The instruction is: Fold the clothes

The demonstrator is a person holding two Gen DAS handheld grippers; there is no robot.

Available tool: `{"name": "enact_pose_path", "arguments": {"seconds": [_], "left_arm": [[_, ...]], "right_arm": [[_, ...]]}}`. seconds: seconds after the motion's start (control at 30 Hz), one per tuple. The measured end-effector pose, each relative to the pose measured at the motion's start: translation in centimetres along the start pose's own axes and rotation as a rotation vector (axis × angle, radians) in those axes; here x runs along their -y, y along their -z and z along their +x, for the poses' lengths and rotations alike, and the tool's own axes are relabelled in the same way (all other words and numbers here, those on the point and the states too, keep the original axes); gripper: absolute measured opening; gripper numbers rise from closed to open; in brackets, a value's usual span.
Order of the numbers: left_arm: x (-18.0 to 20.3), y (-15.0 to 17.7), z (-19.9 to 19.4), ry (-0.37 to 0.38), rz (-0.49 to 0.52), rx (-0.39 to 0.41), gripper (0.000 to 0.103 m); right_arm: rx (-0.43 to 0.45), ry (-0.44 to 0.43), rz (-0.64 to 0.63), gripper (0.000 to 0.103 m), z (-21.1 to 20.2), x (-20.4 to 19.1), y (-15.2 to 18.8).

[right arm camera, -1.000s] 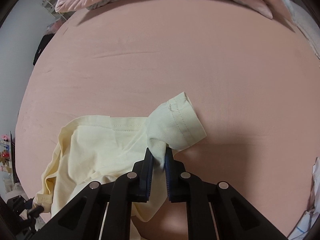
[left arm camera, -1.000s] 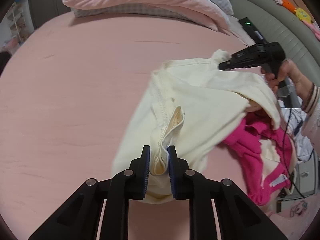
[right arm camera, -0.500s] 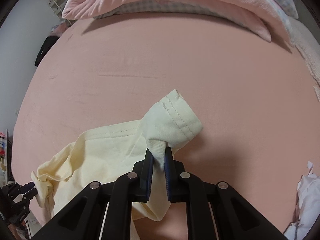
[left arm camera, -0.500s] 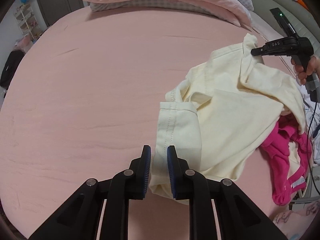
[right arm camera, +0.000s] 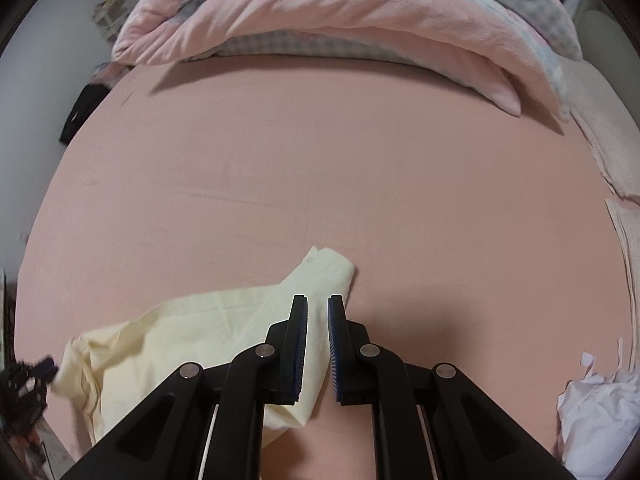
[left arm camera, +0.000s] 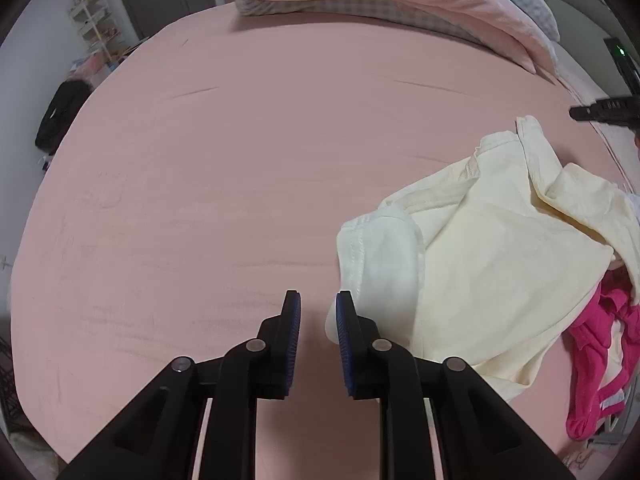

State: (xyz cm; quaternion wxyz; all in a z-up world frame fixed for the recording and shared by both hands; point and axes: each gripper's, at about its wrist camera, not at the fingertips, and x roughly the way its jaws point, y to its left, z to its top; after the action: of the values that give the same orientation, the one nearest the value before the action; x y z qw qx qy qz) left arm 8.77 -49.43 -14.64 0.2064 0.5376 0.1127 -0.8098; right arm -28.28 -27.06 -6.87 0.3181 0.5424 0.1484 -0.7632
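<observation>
- The pale yellow garment (left arm camera: 492,272) is soft matt cloth, creased, with rows of stitching along its hems.
- The pink bedsheet (left arm camera: 240,184) is smooth matt fabric with faint wrinkles.
- The pink quilt (right arm camera: 360,12) looks plush and fleecy.
- The magenta garment (left arm camera: 596,364) is matt knit cloth.
- The left gripper (left arm camera: 318,340) is matt black plastic with small silvery metal pins; its pads (left arm camera: 295,344) are blue and ribbed.
- The right gripper (right arm camera: 318,344) has the same finish.
</observation>
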Motion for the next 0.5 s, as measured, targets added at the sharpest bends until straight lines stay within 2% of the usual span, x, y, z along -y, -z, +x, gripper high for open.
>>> {"name": "enact_pose_path", "arguments": {"seconds": [0.03,0.1,0.13,0.17,0.3,0.37,0.5], "left_arm": [[0.1,0.2,-0.1,0.008,-0.002,0.000,0.020],[0.2,0.6,-0.3,0.003,-0.006,0.003,0.035],[0.3,0.8,-0.4,-0.010,-0.007,0.005,0.055],[0.3,0.9,-0.6,-0.032,-0.011,0.008,0.067],[0.6,0.8,-1.4,-0.011,-0.069,0.016,0.068],[1.0,0.7,-1.7,-0.001,-0.092,0.017,0.069],[2.4,0.8,-2.1,0.004,-0.104,0.022,0.069]], "right_arm": [[-0.008,0.004,-0.015,0.009,-0.3,0.6,0.4],[-0.035,0.016,-0.051,0.013,-0.3,1.5,0.1],[-0.042,0.025,-0.061,0.025,-0.4,1.3,0.3],[-0.049,0.033,-0.071,0.035,-0.6,1.1,0.5],[-0.082,0.013,-0.074,0.041,-1.8,-0.2,1.6],[-0.096,-0.004,-0.079,0.049,-3.0,-1.7,2.6],[-0.105,-0.011,-0.151,0.052,-3.6,-3.8,3.6]]}}
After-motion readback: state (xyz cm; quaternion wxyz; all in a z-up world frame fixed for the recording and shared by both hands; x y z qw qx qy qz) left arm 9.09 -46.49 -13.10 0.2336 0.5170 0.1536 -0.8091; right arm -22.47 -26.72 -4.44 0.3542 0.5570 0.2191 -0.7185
